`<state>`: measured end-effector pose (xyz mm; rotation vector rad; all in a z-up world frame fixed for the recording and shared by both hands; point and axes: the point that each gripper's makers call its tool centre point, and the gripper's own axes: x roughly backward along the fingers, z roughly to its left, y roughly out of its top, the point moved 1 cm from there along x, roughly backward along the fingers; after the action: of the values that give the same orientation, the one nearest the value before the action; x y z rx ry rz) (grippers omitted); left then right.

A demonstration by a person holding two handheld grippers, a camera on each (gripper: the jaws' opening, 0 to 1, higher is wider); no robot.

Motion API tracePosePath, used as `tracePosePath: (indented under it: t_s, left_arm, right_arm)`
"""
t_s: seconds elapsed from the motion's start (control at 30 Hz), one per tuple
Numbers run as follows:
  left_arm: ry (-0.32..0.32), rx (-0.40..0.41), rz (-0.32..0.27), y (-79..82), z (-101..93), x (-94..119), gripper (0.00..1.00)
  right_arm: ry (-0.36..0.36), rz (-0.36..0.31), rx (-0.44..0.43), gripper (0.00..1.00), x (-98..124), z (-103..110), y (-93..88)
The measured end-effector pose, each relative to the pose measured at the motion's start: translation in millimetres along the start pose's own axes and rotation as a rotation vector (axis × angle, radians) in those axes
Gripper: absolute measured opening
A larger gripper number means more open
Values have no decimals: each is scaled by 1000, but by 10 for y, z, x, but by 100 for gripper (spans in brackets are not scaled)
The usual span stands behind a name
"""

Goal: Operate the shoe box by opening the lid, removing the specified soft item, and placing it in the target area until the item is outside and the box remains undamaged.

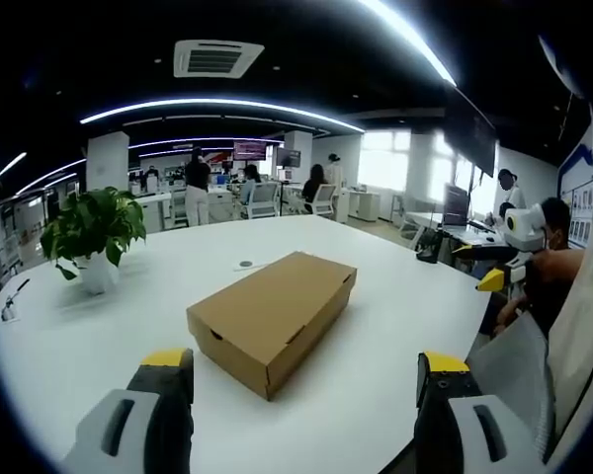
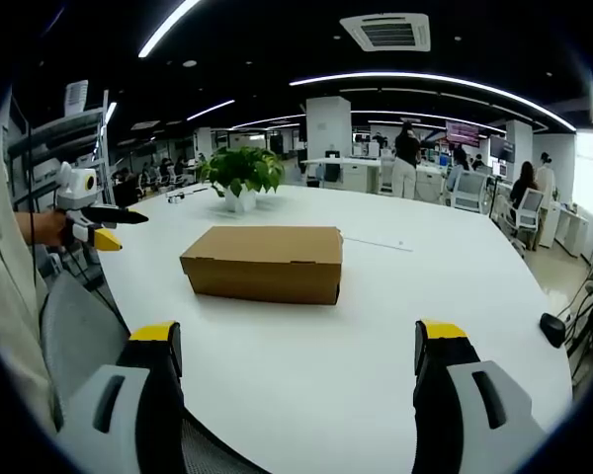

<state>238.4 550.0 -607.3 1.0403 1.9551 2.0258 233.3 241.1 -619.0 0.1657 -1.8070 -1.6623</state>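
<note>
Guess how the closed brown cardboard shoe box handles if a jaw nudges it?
The brown cardboard shoe box lies flat and low on the white table, so tipping looks unlikely. The smooth tabletop suggests it would slide rather than resist. Thin cardboard walls probably dent under a hard squeeze.

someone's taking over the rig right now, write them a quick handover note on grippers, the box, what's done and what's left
Left gripper: open, holding nothing, back from the box near the table edge.
Right gripper: open, holding nothing, also short of the box.
Shoe box: brown cardboard, lid shut, lying flat on the white table, apart from the potted plant. In the right gripper view its long side faces the jaws. No damage that I can see.
Done: nothing yet; the box is untouched and the soft item is not in sight, presumably inside.
Left: open the lid, lift the soft item out, place it in the target area. No marked target area is visible.
</note>
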Motion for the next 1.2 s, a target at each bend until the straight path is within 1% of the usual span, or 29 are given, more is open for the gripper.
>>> tracePosePath:
  t_s: [0.73, 1.2]
  left_arm:
    - [-2, -3, -2, 1, -7, 3, 96]
    - [-10, -13, 11, 2, -4, -44, 96]
  right_arm:
    - [4, -3, 2, 93, -1, -1, 3]
    - [17, 6, 8, 93, -17, -16, 1]
